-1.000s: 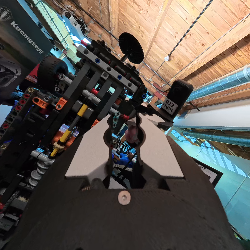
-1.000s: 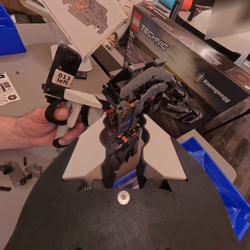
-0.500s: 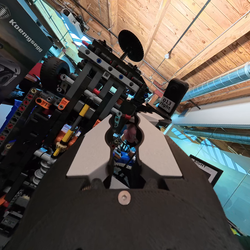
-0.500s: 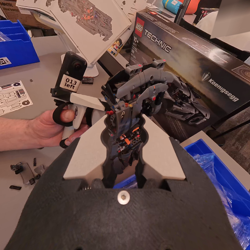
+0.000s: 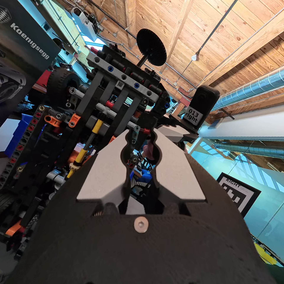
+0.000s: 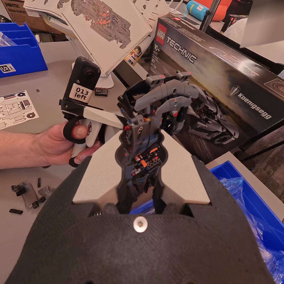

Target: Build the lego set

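You keep both grippers clamped on the car model (image 6: pixel 153 123): right gripper (image 6: pixel 140 132) and left gripper (image 5: pixel 140 135). It has only tilted slightly, so no new piece is added.

Each handheld gripper is a matte black, coarse-textured printed body with a silver screw (image 6: pixel 140 224) at its centre. Above the screw sit two pale grey wedge fingers (image 6: pixel 99 175) with wavy black inner edges. The left gripper (image 6: pixel 123 127) carries a black camera (image 6: pixel 83 81) bearing a white label; black loops ring the bare hand (image 6: pixel 61 144).
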Action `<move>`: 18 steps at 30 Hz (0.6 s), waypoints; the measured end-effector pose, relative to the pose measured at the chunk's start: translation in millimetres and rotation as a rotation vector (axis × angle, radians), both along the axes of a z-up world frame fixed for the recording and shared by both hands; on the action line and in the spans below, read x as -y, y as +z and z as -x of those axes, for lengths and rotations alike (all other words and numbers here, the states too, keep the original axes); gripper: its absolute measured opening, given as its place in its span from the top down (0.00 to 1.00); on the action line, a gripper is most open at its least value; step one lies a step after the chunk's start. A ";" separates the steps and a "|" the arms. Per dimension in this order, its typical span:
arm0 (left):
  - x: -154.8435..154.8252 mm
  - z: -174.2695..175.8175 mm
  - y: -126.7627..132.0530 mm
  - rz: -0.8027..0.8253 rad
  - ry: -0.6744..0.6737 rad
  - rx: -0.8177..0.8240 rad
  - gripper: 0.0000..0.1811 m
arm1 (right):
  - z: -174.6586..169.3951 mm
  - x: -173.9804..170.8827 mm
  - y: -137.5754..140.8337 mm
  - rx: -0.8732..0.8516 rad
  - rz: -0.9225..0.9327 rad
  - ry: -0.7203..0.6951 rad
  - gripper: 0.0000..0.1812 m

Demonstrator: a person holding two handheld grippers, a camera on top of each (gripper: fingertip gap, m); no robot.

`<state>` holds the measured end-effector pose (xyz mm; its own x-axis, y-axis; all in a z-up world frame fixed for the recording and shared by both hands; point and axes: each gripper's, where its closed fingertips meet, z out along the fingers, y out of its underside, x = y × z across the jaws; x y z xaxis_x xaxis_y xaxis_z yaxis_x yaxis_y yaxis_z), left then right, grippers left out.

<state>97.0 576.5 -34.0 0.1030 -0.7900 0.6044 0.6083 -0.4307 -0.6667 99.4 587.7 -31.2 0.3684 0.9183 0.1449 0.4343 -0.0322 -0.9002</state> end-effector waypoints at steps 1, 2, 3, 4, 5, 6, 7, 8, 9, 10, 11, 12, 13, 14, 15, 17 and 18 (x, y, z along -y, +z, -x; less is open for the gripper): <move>0.2 0.1 -0.1 -0.002 -0.003 -0.001 0.88 | 0.1 0.3 0.1 -0.002 -0.001 0.004 0.78; 0.3 0.2 -0.1 -0.003 -0.006 -0.001 0.88 | 0.1 0.4 -0.2 -0.002 -0.003 0.007 0.78; 0.3 0.6 -0.2 -0.003 -0.007 0.000 0.88 | 0.1 0.4 -0.4 -0.004 -0.005 0.011 0.78; 0.8 0.5 -0.1 -0.004 -0.011 0.000 0.88 | 0.3 0.8 -0.3 -0.008 -0.004 0.016 0.78; 1.1 0.3 -0.1 -0.005 -0.014 0.000 0.88 | 0.1 1.0 -0.2 -0.011 -0.003 0.020 0.78; 1.1 0.2 0.0 -0.006 -0.013 0.001 0.88 | 0.0 0.9 -0.1 -0.015 -0.002 0.022 0.78; 1.2 0.0 0.1 -0.006 -0.014 0.001 0.88 | -0.1 0.9 0.1 -0.016 -0.001 0.022 0.78; 1.3 0.0 0.1 -0.006 -0.017 0.000 0.88 | -0.1 1.0 0.2 -0.016 -0.001 0.022 0.78; 1.5 0.1 0.0 -0.008 -0.018 -0.002 0.88 | 0.0 1.3 0.2 -0.015 -0.003 0.022 0.78; 1.8 0.2 0.1 -0.009 -0.021 -0.003 0.88 | 0.1 1.5 0.3 -0.013 -0.006 0.023 0.79; 2.0 0.2 0.1 -0.010 -0.020 -0.004 0.88 | 0.3 1.7 0.5 -0.013 -0.007 0.023 0.79; 1.9 0.2 0.1 -0.011 -0.017 -0.006 0.88 | 0.2 1.7 0.5 -0.014 -0.005 0.024 0.79; 2.2 0.1 0.2 -0.011 -0.018 -0.007 0.88 | 0.0 1.9 0.5 -0.016 -0.002 0.024 0.79; 2.3 -0.2 0.2 -0.014 -0.016 -0.011 0.88 | -0.2 1.9 0.6 -0.016 0.000 0.024 0.79; 2.5 -0.2 0.1 -0.015 -0.015 -0.014 0.88 | -0.3 2.1 0.7 -0.016 -0.001 0.024 0.79; 2.8 -0.2 0.0 -0.019 -0.013 -0.019 0.88 | -0.3 2.3 0.7 -0.014 0.003 0.021 0.79; 2.9 0.0 0.0 -0.022 -0.012 -0.022 0.88 | -0.1 2.5 0.7 -0.013 0.002 0.021 0.79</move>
<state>97.1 573.6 -34.0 0.1064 -0.8042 0.5848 0.5885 -0.4231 -0.6890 99.5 585.2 -30.5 0.3504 0.9263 0.1385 0.4234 -0.0248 -0.9056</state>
